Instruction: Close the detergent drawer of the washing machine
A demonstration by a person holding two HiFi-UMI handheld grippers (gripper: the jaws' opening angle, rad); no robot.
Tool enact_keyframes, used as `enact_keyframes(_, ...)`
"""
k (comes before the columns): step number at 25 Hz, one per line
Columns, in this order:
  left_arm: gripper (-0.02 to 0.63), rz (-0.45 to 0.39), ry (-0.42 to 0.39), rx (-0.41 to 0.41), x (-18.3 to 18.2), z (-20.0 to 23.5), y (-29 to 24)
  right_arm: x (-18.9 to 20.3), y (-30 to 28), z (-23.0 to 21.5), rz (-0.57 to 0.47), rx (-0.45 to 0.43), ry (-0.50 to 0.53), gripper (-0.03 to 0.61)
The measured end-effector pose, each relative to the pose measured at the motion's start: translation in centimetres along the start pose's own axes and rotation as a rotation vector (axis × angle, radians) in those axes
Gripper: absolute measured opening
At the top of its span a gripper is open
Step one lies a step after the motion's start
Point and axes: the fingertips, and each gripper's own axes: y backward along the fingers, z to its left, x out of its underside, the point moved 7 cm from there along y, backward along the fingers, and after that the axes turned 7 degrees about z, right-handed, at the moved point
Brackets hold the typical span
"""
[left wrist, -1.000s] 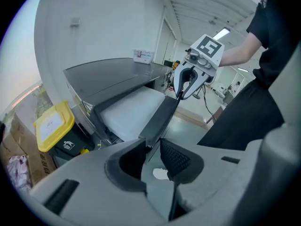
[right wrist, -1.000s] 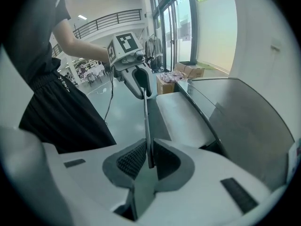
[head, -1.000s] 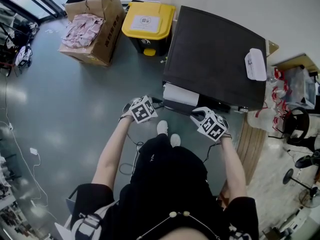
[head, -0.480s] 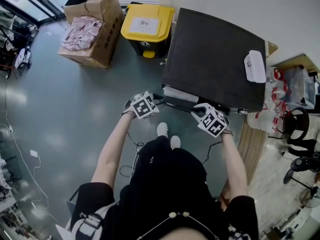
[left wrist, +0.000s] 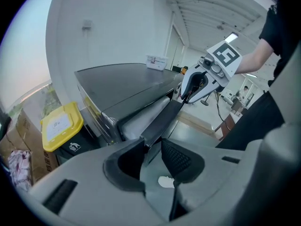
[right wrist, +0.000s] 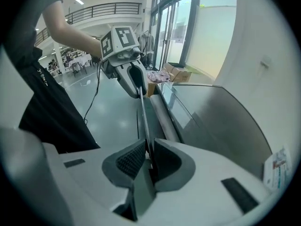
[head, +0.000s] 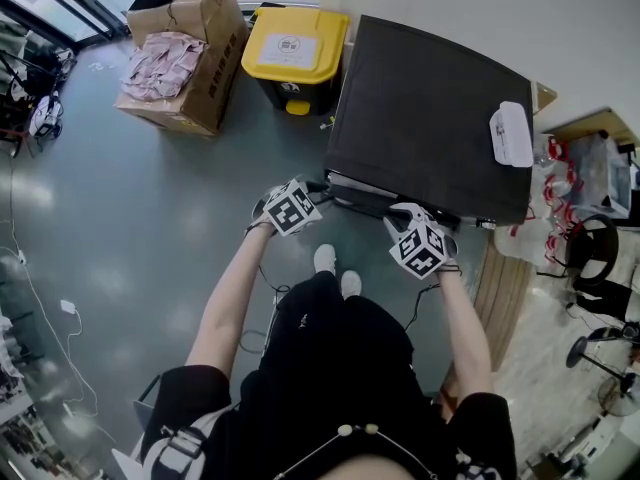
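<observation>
One long, dark detergent drawer (head: 362,199) stands only slightly out of the front of the dark grey, flat-topped washing machine (head: 430,118), low along the machine's near edge in the head view, with a strip of its pale inside showing. The left gripper (head: 305,200) is at the drawer's left end. In the left gripper view its fingers (left wrist: 176,157) are spread, having just been opening, and the end of the drawer (left wrist: 162,119) reaches between them without being pinched. The right gripper (head: 406,218) is at the drawer's right end, and in the right gripper view its fingers (right wrist: 134,159) are clenched on the drawer's thin front edge (right wrist: 143,112), which runs away toward the other gripper. The person's white shoes (head: 335,258) stand on the grey floor (head: 150,218) just in front of the machine, between the two arms. A white oblong object (head: 511,131) lies on the machine's top near its right side. Left of the machine stands a black bin with a yellow lid (head: 295,43), and beyond it an open cardboard box (head: 190,58) of pink and white packets.
</observation>
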Motion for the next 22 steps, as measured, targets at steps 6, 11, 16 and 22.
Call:
enact_keyframes(6, 0.11, 0.019, 0.036, 0.004, -0.2, -0.3, 0.3, -0.5, 1.3, 0.5, -0.065, 0.103, -0.004, 0.066)
enact_keyframes(11, 0.114, 0.008, 0.067, 0.007, 0.0, 0.0, 0.2, -1.5, 1.0, -0.5, -0.027, 0.155, 0.056, 0.241)
enact_keyframes(16, 0.114, -0.003, 0.087, 0.009, -0.1, -0.1, 0.2, -1.6, 0.0, -1.2, 0.026, 0.164, 0.073, 0.291)
enact_keyframes(22, 0.114, 0.007, 0.089, 0.024, -0.1, 0.0, 0.3, -1.6, -0.2, -2.2, 0.034, 0.086, 0.019, 0.322)
